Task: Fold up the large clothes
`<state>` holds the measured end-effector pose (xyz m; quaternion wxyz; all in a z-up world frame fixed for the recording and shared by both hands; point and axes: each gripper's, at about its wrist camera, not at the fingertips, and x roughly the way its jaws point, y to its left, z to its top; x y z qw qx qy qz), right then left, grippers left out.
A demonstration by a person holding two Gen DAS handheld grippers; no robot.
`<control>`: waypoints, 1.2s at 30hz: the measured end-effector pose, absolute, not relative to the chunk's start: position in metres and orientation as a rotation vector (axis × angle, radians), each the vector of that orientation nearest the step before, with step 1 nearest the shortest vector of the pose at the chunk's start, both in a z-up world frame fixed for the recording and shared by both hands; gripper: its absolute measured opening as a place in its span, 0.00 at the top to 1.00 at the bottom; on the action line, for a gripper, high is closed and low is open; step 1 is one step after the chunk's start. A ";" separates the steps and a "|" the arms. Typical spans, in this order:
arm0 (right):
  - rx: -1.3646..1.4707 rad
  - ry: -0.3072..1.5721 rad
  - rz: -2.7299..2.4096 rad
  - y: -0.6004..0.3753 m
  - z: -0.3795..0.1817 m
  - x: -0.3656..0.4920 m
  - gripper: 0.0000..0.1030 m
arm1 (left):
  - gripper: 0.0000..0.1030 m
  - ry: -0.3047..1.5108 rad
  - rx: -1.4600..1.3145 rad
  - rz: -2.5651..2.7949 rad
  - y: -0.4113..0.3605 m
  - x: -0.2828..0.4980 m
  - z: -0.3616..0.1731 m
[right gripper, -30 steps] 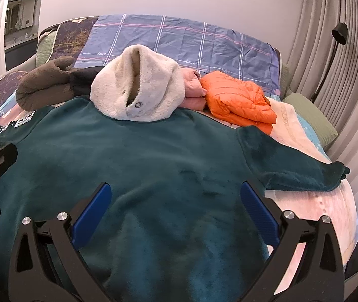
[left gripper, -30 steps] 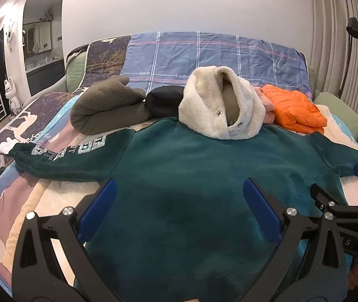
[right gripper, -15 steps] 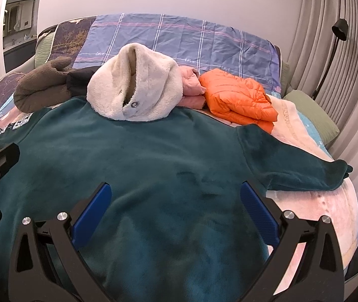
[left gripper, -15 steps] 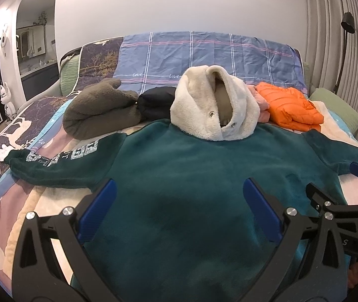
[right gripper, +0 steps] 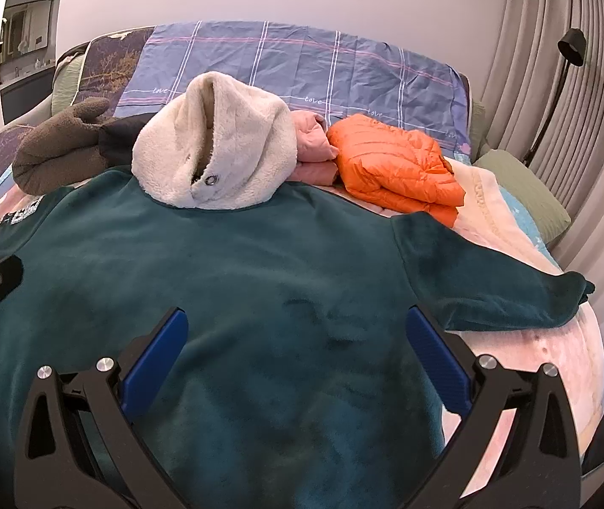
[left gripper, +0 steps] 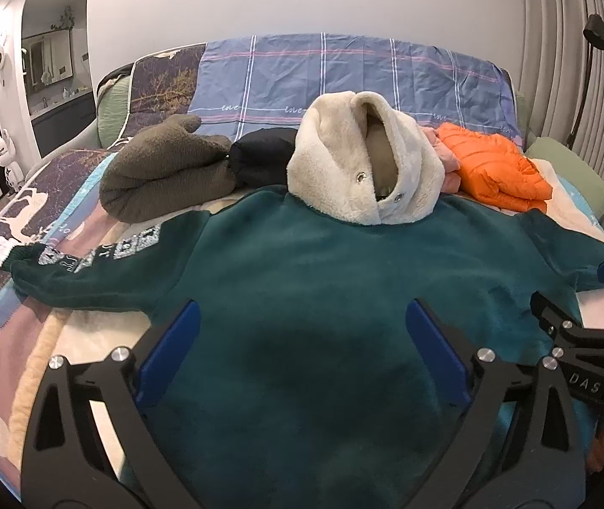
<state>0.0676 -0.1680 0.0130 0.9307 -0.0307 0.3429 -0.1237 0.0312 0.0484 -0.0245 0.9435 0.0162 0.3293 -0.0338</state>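
A large dark green fleece sweater point(left gripper: 302, 280) lies spread flat on the bed, also in the right wrist view point(right gripper: 234, 280). Its left sleeve point(left gripper: 90, 271) with white lettering reaches left; its right sleeve point(right gripper: 493, 284) reaches toward the bed's right edge. My left gripper point(left gripper: 302, 352) is open and empty above the sweater's lower left body. My right gripper point(right gripper: 293, 352) is open and empty above the lower right body. Its black frame also shows at the right of the left wrist view point(left gripper: 577, 339).
Folded clothes line the far side: a cream fleece hood point(left gripper: 365, 161), an olive fleece point(left gripper: 162, 178), a black item point(left gripper: 264, 157), a pink item point(right gripper: 310, 148) and an orange puffer jacket point(right gripper: 395, 169). Blue plaid pillows point(left gripper: 344, 76) stand behind. A floor lamp point(right gripper: 556, 85) stands right.
Both grippers have drifted slightly back and to the left over the sweater. The sweater and the folded clothes have not moved.
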 end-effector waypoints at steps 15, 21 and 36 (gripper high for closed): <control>-0.103 0.640 -0.160 -0.202 0.047 0.145 0.64 | 0.43 0.701 -0.039 -0.170 0.057 0.148 0.013; 0.138 0.712 0.102 -0.219 0.069 0.244 0.69 | 0.45 0.708 -0.095 -0.115 0.053 0.242 0.007; -0.028 0.750 -0.181 -0.180 0.055 0.394 0.48 | 0.30 0.740 -0.066 -0.054 0.063 0.293 -0.012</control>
